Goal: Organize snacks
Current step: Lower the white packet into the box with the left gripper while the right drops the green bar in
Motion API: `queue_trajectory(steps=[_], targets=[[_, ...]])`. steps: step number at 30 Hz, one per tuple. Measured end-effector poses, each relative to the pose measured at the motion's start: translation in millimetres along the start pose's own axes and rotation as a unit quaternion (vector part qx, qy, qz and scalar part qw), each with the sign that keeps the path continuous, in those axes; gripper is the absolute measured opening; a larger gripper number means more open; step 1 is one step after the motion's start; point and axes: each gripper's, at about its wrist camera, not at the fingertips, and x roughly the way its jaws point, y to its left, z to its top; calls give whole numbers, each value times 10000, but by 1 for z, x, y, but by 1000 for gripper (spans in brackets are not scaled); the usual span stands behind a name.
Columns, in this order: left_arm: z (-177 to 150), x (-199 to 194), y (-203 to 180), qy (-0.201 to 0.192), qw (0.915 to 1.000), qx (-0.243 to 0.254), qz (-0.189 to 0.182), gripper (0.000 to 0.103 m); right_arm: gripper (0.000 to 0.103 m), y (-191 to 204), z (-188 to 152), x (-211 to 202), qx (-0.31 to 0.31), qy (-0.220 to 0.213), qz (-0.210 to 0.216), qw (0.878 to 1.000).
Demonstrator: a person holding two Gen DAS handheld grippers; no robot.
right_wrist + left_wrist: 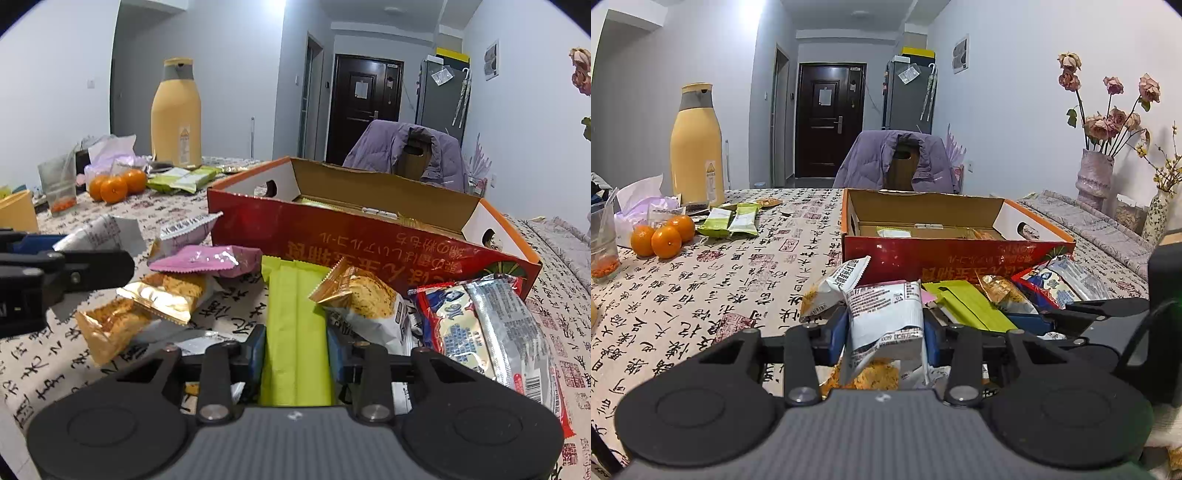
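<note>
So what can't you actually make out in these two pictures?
- Red box contents: right wrist view, its front wall hides nearly everything inside.
- Green packet, near end: right wrist view, hidden behind the right gripper body.
- White packet, lower part: left wrist view, hidden behind the left gripper.
- Printing on the packets: too small to read.

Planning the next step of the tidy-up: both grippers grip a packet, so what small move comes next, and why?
Probably lift the right gripper, shut on the green packet, toward the open red box just behind the pile; the left gripper already grips its white packet.
</note>
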Motion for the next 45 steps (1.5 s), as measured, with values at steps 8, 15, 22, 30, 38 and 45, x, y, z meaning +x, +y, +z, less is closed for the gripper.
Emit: queue_trajectory(steps=[8, 15, 22, 30, 38, 45], targets=[[10, 0, 0, -47, 9999, -67, -64, 41, 34, -5, 6, -20, 132, -366, 121, 9992], [29, 3, -3, -171, 9996, -175, -159, 41, 34, -14, 27, -42, 163, -789, 171, 9966], [58, 17, -14, -338, 9991, -128, -202, 41, 34, -39, 58, -47, 308, -1119, 103, 9932], [111, 50, -26, -450, 9984, -233, -249, 41, 34, -78, 103, -40, 401, -1341, -71, 9901], [151, 106, -35, -189, 9996, -175, 90, 41, 34, -125, 141, 2, 661, -1012, -385, 9919], [152, 159, -42, 259, 9987, -25, 427, 41, 34, -157, 143, 58, 775, -373, -692, 9939]])
